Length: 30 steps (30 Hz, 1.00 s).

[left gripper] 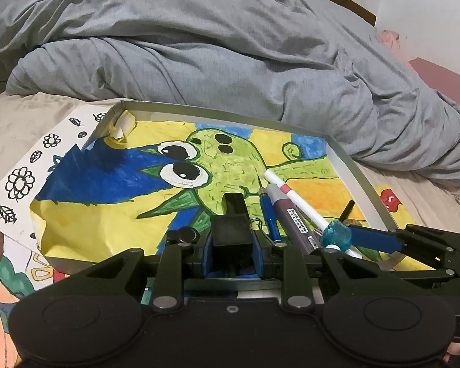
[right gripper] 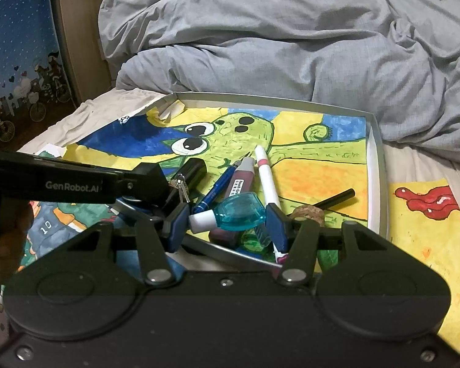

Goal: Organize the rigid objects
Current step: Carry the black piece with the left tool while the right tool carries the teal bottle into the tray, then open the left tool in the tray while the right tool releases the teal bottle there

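Tape dispenser (right gripper: 240, 211), clamped by right gripper (right gripper: 227, 225), cap leftward; left gripper (left gripper: 231, 245) clamps black block (left gripper: 234, 214).

My bed (left gripper: 21, 116) carries a rumpled grey duvet (left gripper: 199, 46), loose drawings (right gripper: 426, 214), and a shallow grey tray (left gripper: 357, 171) beside the duvet.

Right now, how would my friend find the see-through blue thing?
Find the grey tray with the frog painting on the bed. Near its front edge, the right gripper holds a teal bottle. Only it is see-through with a white cap; its neighbours are pens.
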Motion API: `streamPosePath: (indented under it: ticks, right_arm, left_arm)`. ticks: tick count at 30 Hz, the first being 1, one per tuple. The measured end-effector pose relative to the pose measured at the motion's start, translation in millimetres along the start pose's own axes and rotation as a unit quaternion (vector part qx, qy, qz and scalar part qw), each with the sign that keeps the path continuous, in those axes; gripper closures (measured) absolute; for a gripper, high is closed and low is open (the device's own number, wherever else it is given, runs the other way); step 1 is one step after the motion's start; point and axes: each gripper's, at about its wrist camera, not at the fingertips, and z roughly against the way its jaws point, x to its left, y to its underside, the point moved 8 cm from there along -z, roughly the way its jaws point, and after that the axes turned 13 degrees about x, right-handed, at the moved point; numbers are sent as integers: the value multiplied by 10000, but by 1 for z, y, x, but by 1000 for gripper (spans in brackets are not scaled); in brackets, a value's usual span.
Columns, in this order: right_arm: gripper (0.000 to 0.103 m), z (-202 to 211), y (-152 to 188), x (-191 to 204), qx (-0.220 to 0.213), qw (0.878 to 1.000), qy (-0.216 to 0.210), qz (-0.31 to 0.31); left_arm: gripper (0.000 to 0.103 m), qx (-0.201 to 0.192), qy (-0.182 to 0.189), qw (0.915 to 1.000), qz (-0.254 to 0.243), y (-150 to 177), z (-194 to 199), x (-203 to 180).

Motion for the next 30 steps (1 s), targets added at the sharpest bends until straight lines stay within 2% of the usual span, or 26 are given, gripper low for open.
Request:
streamPosePath:
  ticks: [6, 9, 15, 18, 21, 25, 28, 30]
  right_arm:
    - [57, 3, -1, 1, -26, 10000, 25, 4]
    - [54, 10, -4, 1, -98, 9999, 25, -27]
    - [38, 37, -9, -2, -352, 9992, 59, -196]
    - [18, 56, -13, -2, -564, 9979, 74, -305]
    - [9, 80, -15, -1, -796, 9959, 37, -437]
    - [2, 108, -9, 2, -1012, 9929, -28, -631]
    - [1, 130, 0, 6, -1097, 9921, 35, -612]
    - [1, 143, 5, 8, -1147, 9916, 49, -599]
  left_arm:
    - [73, 6, -29, 10000, 15, -1, 3, -1]
    - [63, -54, -2, 9999, 93, -2, 10, -1]
    - [50, -276, -110, 9995, 142, -3, 38, 0]
    - [37, -543, -221, 9981, 173, -2, 62, -1]
    - [26, -848, -401, 9954, 215, -1, 90, -1]
    - [19, -1213, -574, 9905, 304, 6, 127, -1]
    - [10, -1418, -704, 9868, 329, 17, 152, -5]
    - [7, -1549, -790, 9842, 328, 26, 168, -9]
